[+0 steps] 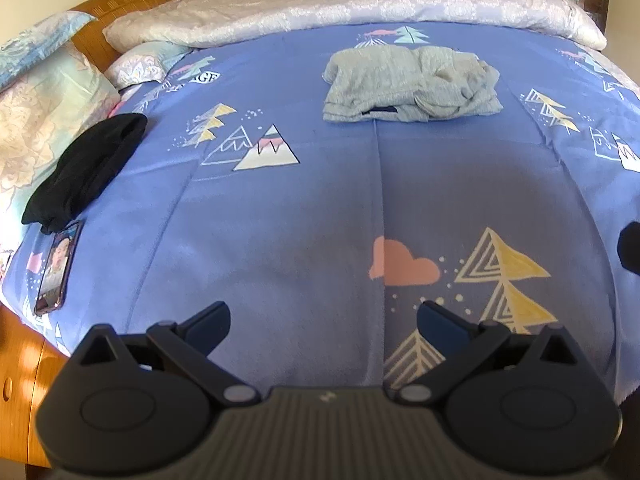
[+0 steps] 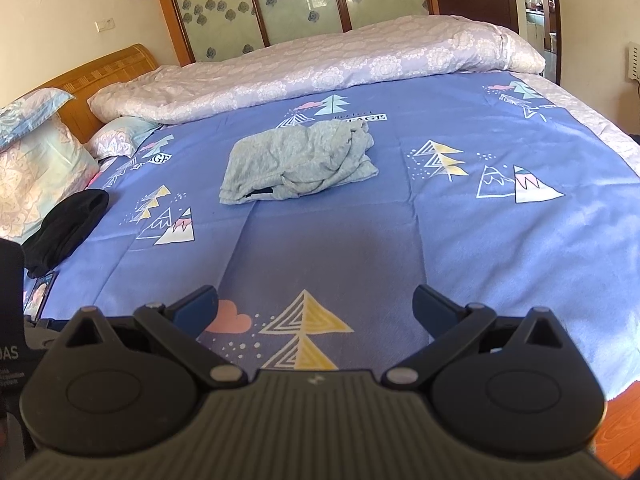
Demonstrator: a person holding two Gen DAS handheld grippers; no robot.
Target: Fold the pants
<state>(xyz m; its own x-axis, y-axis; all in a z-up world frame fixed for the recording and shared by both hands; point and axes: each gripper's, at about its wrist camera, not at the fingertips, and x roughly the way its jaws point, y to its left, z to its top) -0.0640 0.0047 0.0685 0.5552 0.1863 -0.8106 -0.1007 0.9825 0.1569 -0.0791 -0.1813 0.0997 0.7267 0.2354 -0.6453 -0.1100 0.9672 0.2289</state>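
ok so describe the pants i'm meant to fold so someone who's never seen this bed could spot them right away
Start from the blue bedspread printed with triangle trees and mountains. Near its middle, just short of the rolled pale floral quilt, lies a rumpled light grey bundle: the grey pants. The only other garment, the black cloth, is dark and sits by the pillows at the left edge.

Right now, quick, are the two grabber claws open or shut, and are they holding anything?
Left gripper: open, holding nothing, above the blue sheet.
Right gripper: open, holding nothing; the gray pants lie apart, farther up the bed.
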